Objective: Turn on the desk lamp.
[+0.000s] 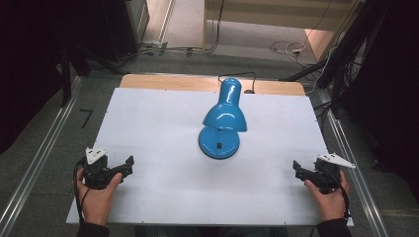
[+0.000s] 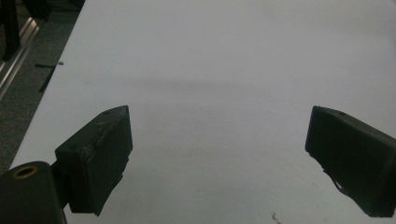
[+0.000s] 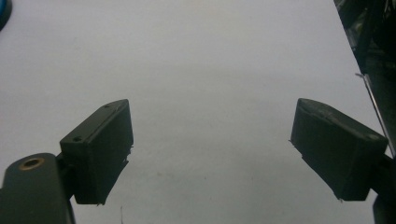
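Observation:
A blue desk lamp [image 1: 222,121] stands on its round base in the middle of the white table [image 1: 153,123], its shade tilted toward me. My left gripper [image 1: 127,166] rests near the table's front left, held by a hand, well left of the lamp. In the left gripper view its jaws stand wide apart, the left gripper [image 2: 218,140] open over bare white surface. My right gripper [image 1: 298,168] sits at the front right, also hand-held. Seen from its own camera, the right gripper [image 3: 212,135] is open with nothing between its fingers.
Aluminium rails [image 1: 37,163] run along both sides of the table. Cables [image 1: 286,48] lie on the floor beyond the far edge, where a strip of wooden board [image 1: 173,81] shows. A sliver of blue [image 3: 3,11] appears at the right gripper view's top left corner.

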A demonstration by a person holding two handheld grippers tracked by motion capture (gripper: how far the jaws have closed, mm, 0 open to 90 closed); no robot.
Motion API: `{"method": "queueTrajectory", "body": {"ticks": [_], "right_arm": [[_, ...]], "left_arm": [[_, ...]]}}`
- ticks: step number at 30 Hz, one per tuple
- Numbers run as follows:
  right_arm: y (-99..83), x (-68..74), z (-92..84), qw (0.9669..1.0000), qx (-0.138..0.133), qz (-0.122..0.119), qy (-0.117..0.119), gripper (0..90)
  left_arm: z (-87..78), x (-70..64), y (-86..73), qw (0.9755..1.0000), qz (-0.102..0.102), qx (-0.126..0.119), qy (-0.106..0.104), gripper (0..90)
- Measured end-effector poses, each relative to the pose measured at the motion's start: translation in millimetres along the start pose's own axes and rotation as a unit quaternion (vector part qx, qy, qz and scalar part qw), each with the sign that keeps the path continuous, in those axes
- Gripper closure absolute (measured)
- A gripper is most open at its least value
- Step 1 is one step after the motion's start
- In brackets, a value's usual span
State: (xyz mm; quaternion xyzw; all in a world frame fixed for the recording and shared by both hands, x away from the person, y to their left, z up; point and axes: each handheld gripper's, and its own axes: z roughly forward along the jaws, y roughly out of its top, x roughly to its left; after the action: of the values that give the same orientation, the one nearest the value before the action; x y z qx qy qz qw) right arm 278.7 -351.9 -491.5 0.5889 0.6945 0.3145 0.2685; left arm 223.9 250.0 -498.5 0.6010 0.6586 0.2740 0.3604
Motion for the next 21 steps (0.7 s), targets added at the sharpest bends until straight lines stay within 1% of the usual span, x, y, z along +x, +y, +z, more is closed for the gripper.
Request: {"method": "queueTrajectory", "body": {"ticks": [1,4,12,13,16,17,21], "right_arm": [[-0.3,-0.2,-1.1,1.0000,0.004,0.000,-0.001,11.7],[0.3,0.7,-4.5,1.0000,-0.002,0.005,0.005,11.7],[5.5,10.7,-6.5,0.9997,-0.011,-0.003,0.021,11.7],[6.4,13.5,-6.3,0.9996,-0.011,-0.005,0.026,11.7],[7.1,16.5,-5.9,0.9995,-0.012,-0.009,0.028,11.7],[8.4,19.8,-5.4,0.9994,-0.010,-0.012,0.030,11.7],[10.5,25.4,-4.4,0.9992,-0.010,-0.017,0.035,11.7]], "left_arm": [[0.1,0.0,0.0,1.0000,0.000,0.000,0.000,8.2],[-0.9,0.0,0.2,1.0000,0.000,-0.001,0.000,8.2],[-1.6,1.1,-1.1,1.0000,-0.001,-0.001,0.001,8.2],[-1.9,1.0,-0.9,1.0000,-0.002,-0.002,0.001,8.2],[-1.7,0.9,-0.8,1.0000,-0.001,-0.002,0.001,8.2],[-1.5,0.8,-0.9,1.0000,-0.001,-0.002,0.001,8.2],[-1.6,-0.1,-0.8,1.0000,0.000,-0.003,-0.001,8.2]]}}
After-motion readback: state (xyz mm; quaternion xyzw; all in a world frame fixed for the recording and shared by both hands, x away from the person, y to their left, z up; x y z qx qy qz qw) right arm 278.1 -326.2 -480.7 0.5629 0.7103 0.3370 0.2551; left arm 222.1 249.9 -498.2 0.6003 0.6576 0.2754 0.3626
